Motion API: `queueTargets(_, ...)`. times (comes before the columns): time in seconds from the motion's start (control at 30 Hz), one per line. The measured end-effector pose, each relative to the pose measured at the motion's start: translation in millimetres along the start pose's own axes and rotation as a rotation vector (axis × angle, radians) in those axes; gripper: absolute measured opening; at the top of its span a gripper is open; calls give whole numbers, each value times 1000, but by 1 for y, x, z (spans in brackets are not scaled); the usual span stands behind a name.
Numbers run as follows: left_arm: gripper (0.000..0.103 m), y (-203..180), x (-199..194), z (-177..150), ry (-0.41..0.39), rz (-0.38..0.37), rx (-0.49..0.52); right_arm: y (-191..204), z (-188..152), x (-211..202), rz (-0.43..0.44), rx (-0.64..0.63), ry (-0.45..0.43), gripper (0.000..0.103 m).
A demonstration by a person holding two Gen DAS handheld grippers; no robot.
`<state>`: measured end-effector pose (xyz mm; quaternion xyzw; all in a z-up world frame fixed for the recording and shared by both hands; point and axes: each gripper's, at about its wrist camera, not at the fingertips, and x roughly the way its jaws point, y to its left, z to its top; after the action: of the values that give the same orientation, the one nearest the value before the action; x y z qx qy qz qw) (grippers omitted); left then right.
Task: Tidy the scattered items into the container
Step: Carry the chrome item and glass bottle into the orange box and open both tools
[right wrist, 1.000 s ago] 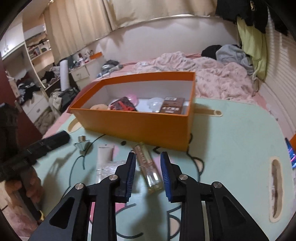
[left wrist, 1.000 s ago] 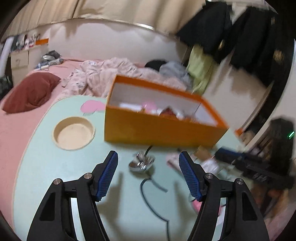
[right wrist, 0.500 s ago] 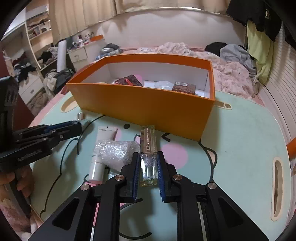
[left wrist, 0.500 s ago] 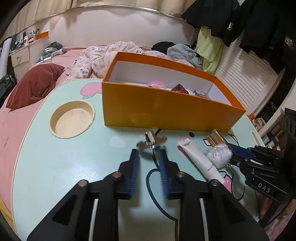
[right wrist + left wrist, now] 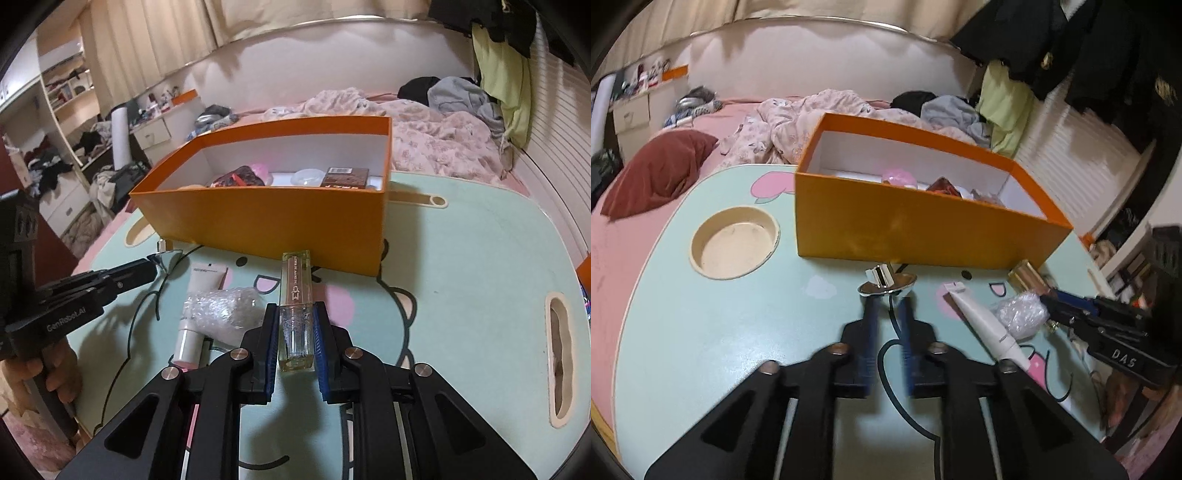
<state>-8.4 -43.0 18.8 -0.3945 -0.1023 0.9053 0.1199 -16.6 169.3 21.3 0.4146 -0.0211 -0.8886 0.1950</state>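
With both grippers low over the mint table (image 5: 701, 332), state left to right: cup recess (image 5: 734, 242) sits at the table's left side, well apart from everything. Left gripper (image 5: 887, 306) has its tips at a shiny metal cap (image 5: 887, 286) just in front of the orange box (image 5: 905, 229); jaws narrow and opening slightly, blurred, and the cap sits at or on the fingertips, so a real pinch can't be confirmed. White tube (image 5: 982, 325) lies right of the cap, bubble wrap wad (image 5: 1021, 314) touching its right side. Right gripper (image 5: 295, 325) is clamped on a clear lip gloss tube (image 5: 295, 295), pads pressing both sides of the clear end, gold-tinted end pointing at the box and stopping just short of its front wall. Box stands open at table centre, holding a pink item (image 5: 260, 170), a dark red packet (image 5: 236, 179), a clear dome (image 5: 308, 177) and a brown carton (image 5: 345, 178). Slot cutout (image 5: 559, 354) sits at the table's right edge.
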Motion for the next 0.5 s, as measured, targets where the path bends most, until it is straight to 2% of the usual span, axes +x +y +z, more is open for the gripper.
queueTargets(0.07, 40, 0, -3, 0, -17, -6, -2, -2, 0, 0, 2, 3, 0, 17)
queueTargets(0.13, 63, -2, -5, 1, -32, -6, -1, -3, -1, 1, 4, 4, 0, 17)
queueTargets(0.2, 73, -3, -4, 3, -29, 2, -3, -4, -1, 1, 8, 6, 1, 16)
queueTargets(0.33, 73, -3, 9, 17, 26, 46, -3, -5, -2, 1, 16, 11, -3, 16)
queueTargets(0.43, 72, -3, 23, 26, 50, 176, 56, -6, -4, 0, 20, 15, -3, 17)
queueTargets(0.47, 66, -2, 28, 27, 69, 191, 63, -7, -4, 0, 21, 18, -4, 17)
queueTargets(0.5, 38, -1, 33, 28, 88, 195, 74, -9, -4, -1, 24, 23, -5, 17)
